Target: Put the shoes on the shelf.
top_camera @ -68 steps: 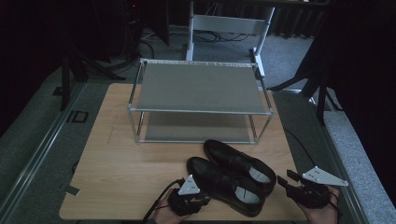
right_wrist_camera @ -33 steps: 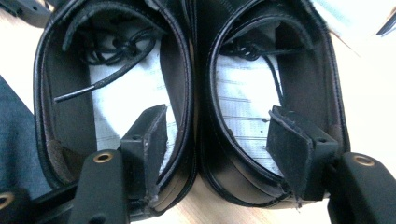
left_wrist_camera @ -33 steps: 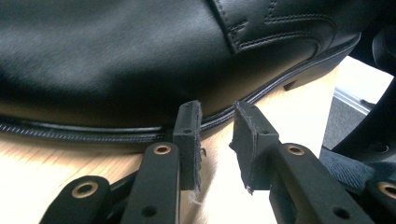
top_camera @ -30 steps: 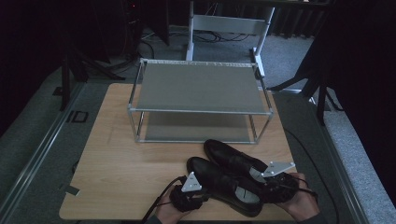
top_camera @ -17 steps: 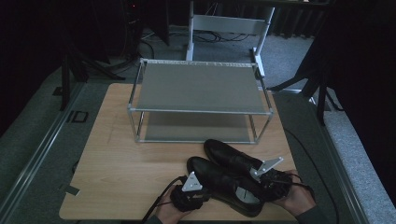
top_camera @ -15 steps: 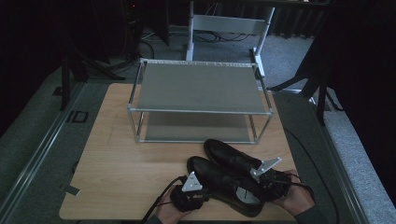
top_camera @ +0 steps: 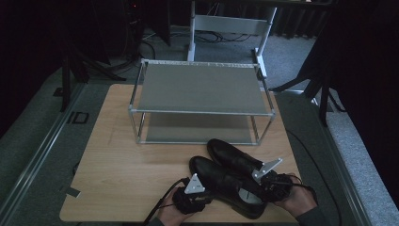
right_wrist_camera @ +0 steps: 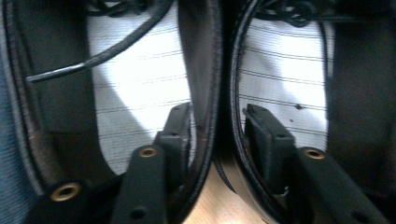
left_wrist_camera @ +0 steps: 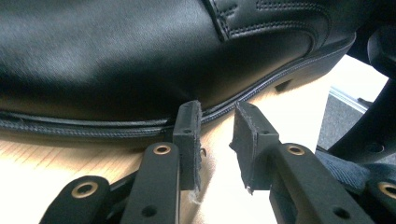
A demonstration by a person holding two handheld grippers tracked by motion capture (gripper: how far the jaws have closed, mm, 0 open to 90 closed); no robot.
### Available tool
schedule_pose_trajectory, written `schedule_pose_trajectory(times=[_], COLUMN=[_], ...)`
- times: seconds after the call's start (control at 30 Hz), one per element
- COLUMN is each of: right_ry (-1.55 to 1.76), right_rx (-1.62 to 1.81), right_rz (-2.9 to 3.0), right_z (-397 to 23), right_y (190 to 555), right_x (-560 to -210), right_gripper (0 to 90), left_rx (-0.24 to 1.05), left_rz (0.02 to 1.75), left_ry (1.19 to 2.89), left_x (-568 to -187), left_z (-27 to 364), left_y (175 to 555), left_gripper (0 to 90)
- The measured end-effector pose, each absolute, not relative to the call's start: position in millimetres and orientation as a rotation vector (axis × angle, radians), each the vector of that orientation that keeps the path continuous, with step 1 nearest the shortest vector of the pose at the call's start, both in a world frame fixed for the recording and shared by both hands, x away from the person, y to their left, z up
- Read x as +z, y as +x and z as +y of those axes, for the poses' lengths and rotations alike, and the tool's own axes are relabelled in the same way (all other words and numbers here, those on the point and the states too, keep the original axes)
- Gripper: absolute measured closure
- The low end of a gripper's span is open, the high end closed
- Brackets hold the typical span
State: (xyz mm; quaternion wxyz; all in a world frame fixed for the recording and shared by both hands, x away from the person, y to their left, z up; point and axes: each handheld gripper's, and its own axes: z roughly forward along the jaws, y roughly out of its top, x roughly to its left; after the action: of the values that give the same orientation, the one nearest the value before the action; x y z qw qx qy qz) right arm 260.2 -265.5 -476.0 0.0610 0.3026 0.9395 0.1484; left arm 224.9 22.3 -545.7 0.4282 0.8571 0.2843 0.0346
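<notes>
Evidently, the two black shoes (top_camera: 230, 181) are being pinched together by their adjoining inner walls (right_wrist_camera: 217, 93), one jaw of the right gripper (right_wrist_camera: 217, 135) set inside each; its jaws have just been closing. Both walls should be seated deep before any lift. The left gripper (left_wrist_camera: 215, 128) is held narrowly open, empty, against the near shoe's sole (left_wrist_camera: 93, 126). The pair lies before the rack (top_camera: 202, 89).

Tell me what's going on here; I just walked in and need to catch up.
A person works two handheld grippers on a pair of black shoes lying on the wooden table before an empty two-tier rack. The right gripper has just been closing, one finger inside each shoe, pinching their adjoining walls together. The left gripper sits open against the near shoe's sole edge.
</notes>
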Motion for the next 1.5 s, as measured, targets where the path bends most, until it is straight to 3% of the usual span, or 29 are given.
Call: schedule_pose_trajectory(times=[0.13, 0.3, 1.5], right_ry=[0.914, 0.955, 1.170], right_rx=[0.468, 0.475, 0.754], right_rz=[2.872, 2.853, 2.641], right_z=[-265.9, -267.0, -278.6], right_y=[260.4, 261.2, 248.6], right_x=[-477.3, -477.5, -482.8], right_gripper=[74.9, 77.4, 80.8], left_rx=[0.085, 0.087, 0.151], left_rz=[0.713, 0.714, 0.742], left_ry=[2.137, 2.132, 2.084], left_x=[-546.1, -544.9, -534.0], left_z=[21.9, 22.0, 24.0], left_y=[225.4, 225.6, 226.0], left_gripper=[72.0, 72.0, 68.5])
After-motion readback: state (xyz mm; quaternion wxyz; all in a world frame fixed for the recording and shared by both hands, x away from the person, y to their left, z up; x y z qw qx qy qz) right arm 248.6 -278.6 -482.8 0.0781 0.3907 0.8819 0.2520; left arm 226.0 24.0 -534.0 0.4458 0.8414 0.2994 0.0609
